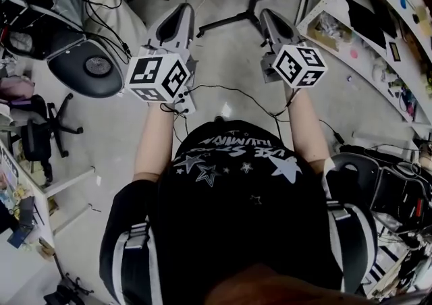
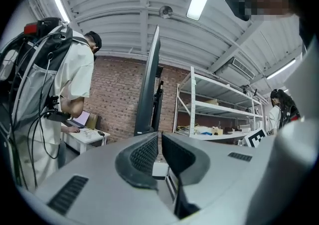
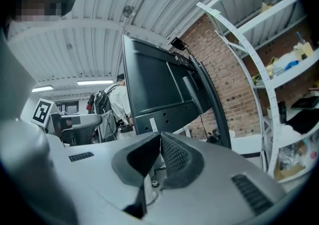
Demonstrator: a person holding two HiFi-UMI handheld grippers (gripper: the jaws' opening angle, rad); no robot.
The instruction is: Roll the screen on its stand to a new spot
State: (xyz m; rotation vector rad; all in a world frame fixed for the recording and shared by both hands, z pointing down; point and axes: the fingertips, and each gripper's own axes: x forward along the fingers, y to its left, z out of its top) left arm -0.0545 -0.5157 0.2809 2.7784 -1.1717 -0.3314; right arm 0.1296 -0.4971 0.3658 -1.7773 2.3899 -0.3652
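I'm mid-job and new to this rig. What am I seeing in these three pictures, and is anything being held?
There is no robot arm here. A person holds a pair of tongs in each hand, each carrying a marker cube. The head view looks down from the person's head and shows the left tongs, the right tongs and the stand's black legs on the floor. The other two views ride on the tongs and look along their jaws. Both pairs of jaws are together and hold nothing. The screen stands right ahead.

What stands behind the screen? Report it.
A brick wall runs behind the screen, with shelves to its right. The screen covers the strip of wall directly behind it.
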